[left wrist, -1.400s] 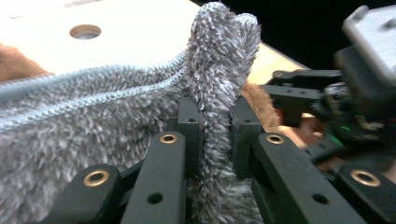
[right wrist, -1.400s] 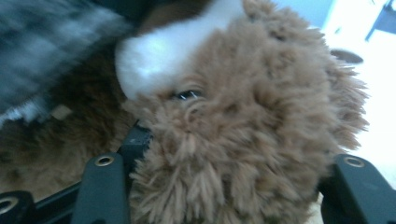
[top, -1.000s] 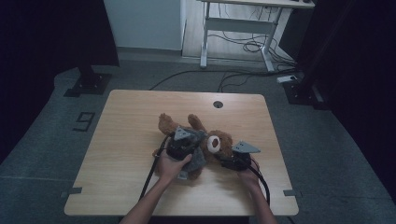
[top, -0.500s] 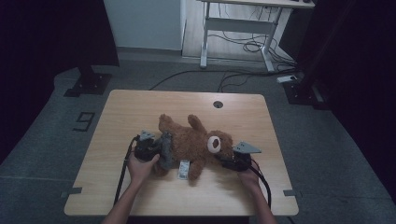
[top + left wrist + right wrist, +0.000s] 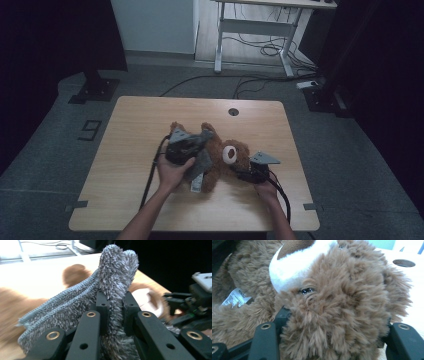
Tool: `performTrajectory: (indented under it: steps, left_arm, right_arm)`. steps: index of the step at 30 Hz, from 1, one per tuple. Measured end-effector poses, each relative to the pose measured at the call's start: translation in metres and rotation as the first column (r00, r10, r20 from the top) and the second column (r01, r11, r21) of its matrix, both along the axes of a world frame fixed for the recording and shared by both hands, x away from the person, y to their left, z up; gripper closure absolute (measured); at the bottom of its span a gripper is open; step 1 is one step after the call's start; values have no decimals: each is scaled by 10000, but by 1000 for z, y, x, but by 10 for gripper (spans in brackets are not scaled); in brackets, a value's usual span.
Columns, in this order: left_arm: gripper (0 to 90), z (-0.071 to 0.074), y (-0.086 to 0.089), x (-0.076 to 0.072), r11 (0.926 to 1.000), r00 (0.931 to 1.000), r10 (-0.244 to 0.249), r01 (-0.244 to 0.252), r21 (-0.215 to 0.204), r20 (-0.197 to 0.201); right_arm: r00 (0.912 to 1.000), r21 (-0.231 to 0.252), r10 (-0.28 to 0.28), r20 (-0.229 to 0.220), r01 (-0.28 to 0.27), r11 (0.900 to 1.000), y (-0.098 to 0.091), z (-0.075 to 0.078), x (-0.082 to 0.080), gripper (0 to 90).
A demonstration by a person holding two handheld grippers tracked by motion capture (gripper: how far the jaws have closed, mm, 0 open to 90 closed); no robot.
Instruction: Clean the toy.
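A brown teddy bear (image 5: 222,156) lies on its back in the middle of the wooden table (image 5: 145,120). My left gripper (image 5: 202,137) hovers over the bear's body, shut on a fold of grey fuzzy cloth (image 5: 202,161). In the left gripper view the cloth (image 5: 117,267) stands up between the closed jaws of that gripper (image 5: 115,298). My right gripper (image 5: 240,169) sits at the bear's head. In the right gripper view this gripper (image 5: 334,323) has its jaws pressed into the fur on both sides of the head (image 5: 342,285). A white label (image 5: 235,297) shows by the bear's body.
A round cable hole (image 5: 233,111) sits near the table's far edge. Beyond the table stand a white desk frame (image 5: 250,30) with cables on the floor, and black stand bases (image 5: 92,90) at left and right. My right gripper (image 5: 190,302) shows in the left gripper view.
My left gripper swung out to the left off the bear, then came back right over its body with the grey cloth in it. The right gripper stayed at the head.
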State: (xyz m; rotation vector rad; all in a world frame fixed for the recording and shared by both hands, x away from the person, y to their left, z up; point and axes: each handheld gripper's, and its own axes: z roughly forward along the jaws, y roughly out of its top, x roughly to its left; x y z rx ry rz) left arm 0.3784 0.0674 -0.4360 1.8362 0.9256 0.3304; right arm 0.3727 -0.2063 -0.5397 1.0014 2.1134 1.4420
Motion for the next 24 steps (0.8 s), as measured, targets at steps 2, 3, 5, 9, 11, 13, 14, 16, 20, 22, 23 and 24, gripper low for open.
performTrajectory:
  steps: [2,3,5,9,11,13,14,16,20,22,23,24]
  left_arm:
    - [789,0,-27,5,9989,9995,-317,315,353,74]
    - [789,-3,-39,8,9976,9990,-455,452,530,38]
    - [789,-14,-60,13,9946,9972,-681,704,765,-324]
    - [786,-27,-67,22,9959,9958,-627,668,604,-670]
    - [789,-30,-59,28,9886,9980,-167,257,1485,-612]
    - [791,-36,-46,35,9910,9958,-78,199,1322,-915]
    - [792,-37,-36,38,9961,9923,-76,184,866,-1233]
    - [793,-36,-28,39,9975,9914,-87,177,677,-1306]
    - [793,-28,-12,40,9958,9946,153,-58,916,-1028]
    - [792,-24,2,44,9955,9934,504,-417,853,-1033]
    - [791,-23,7,46,9950,9924,655,-571,818,-1038]
    - [790,-23,13,47,9935,9908,879,-797,814,-1029]
  right_arm:
    - [10000,-1,16,10,-16,10000,0,0,0,380]
    - [10000,5,21,8,-21,10000,0,0,0,379]
    - [10000,-15,37,-17,-37,10000,-1,0,0,379]
    - [9999,129,-83,-146,85,9999,-3,-4,0,372]
    - [10000,322,33,-46,-31,9995,-5,-6,-1,374]
    - [10000,198,71,39,-72,9998,-4,-5,-1,378]
    - [9999,115,89,89,-90,9999,-3,-5,-2,380]
    - [9999,67,74,138,-74,9999,0,-5,-2,382]
    - [9999,63,52,144,-53,10000,0,-5,-3,382]
    - [9999,81,47,159,-49,10000,0,-5,-3,382]
    - [9999,95,41,154,-42,9999,0,-5,-3,382]
    - [9999,107,42,147,-43,9999,0,-5,-3,382]
